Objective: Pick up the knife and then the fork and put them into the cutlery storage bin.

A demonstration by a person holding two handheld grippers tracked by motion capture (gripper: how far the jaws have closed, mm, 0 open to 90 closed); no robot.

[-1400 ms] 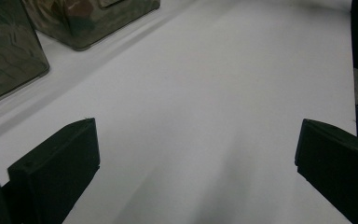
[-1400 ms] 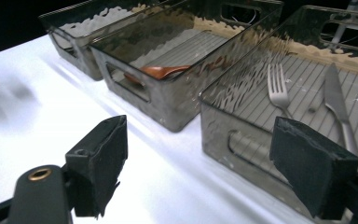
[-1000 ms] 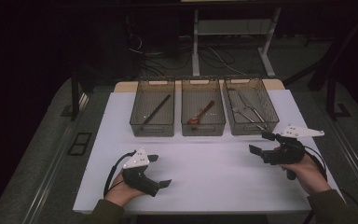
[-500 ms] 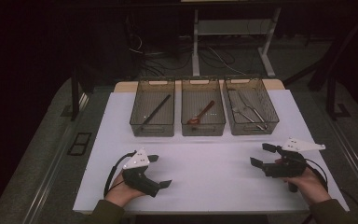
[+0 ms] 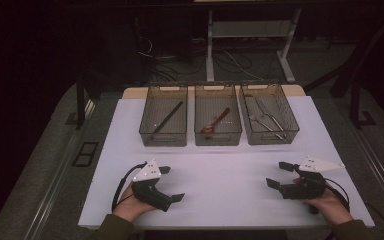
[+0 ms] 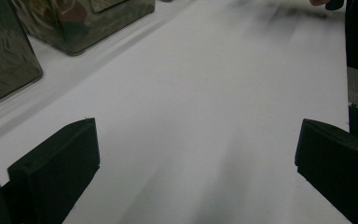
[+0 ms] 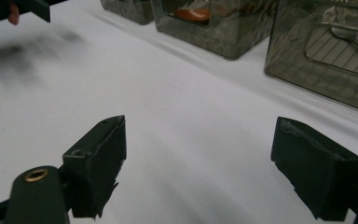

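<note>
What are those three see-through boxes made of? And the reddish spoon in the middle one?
The three smoky see-through boxes look like tinted hard plastic: glossy walls you can see through, with a ribbed floor. The reddish-brown spoon looks like wood or plastic; its dull, unshiny surface leaves that open.

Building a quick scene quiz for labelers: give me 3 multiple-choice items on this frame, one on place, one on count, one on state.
1. Where is the brown spoon?
A. left bin
B. middle bin
C. on the white mat

2. How many mesh bins stand at the mat's far edge?
A. two
B. three
C. four

3. How are the right tongs?
A. open, empty
B. shut on a spoon
C. shut, empty

Key: 1 B, it lies inside the middle bin. 2 B, three side by side on the mat. 3 A, jaws stand wide with only mat between them.
</note>
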